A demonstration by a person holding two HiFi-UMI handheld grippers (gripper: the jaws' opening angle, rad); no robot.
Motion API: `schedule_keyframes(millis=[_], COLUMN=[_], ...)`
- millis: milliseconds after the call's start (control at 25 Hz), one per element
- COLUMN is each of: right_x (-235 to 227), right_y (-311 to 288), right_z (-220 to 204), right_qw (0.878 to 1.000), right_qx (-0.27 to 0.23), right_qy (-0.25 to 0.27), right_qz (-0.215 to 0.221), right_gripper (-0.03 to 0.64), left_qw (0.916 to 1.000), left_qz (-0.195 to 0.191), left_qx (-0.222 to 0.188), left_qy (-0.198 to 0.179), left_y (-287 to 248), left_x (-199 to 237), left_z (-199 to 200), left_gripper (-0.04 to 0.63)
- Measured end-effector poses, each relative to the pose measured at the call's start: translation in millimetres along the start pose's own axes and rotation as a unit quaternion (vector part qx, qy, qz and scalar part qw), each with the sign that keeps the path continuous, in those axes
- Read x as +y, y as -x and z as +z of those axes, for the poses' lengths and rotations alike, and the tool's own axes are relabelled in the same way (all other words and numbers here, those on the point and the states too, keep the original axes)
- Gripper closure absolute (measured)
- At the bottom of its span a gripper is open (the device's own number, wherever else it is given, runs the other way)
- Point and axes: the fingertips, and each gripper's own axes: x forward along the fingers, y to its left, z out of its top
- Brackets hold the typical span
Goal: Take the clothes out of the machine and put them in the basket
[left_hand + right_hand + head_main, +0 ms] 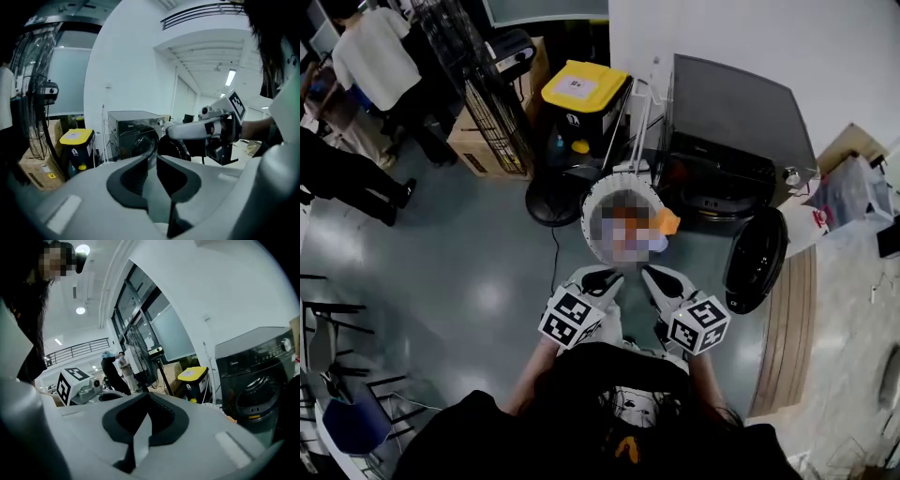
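— Holding the left gripper and the right gripper low by the chest, is the person gripping anything?

— Nothing. The left gripper's jaws are standing slightly apart, empty; the right gripper's are pressing together on air.

— Where are the clothes lying?

— An orange piece is showing at the rim of the white basket, which is sitting on the floor before the washing machine, between a black round base and the open door. Bare grey floor is stretching away to its left.
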Motion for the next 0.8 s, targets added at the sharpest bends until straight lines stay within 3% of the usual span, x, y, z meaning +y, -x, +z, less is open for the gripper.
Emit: schedule_keyframes(millis=[280, 800], right_x=[24.1, 43.8], right_y=[22.5, 39.4], right_z=[11.3, 34.5], right_qw=[0.999, 0.996], right_qx=[-0.028, -0.052], right_qy=[0.016, 0.066], right_qz=[0.027, 0.042], right_gripper=[0.595, 0.595], left_qw=[0.9998, 0.9991], left_qz=[0.017, 0.031], left_qx=[-0.001, -0.019], left_qy=[-0.010, -0.021], left_y=[20.6, 25.6], left_x=[-26.2, -31.7], left_z=[-2.5, 17.0], left_gripper=[0.529, 0.529])
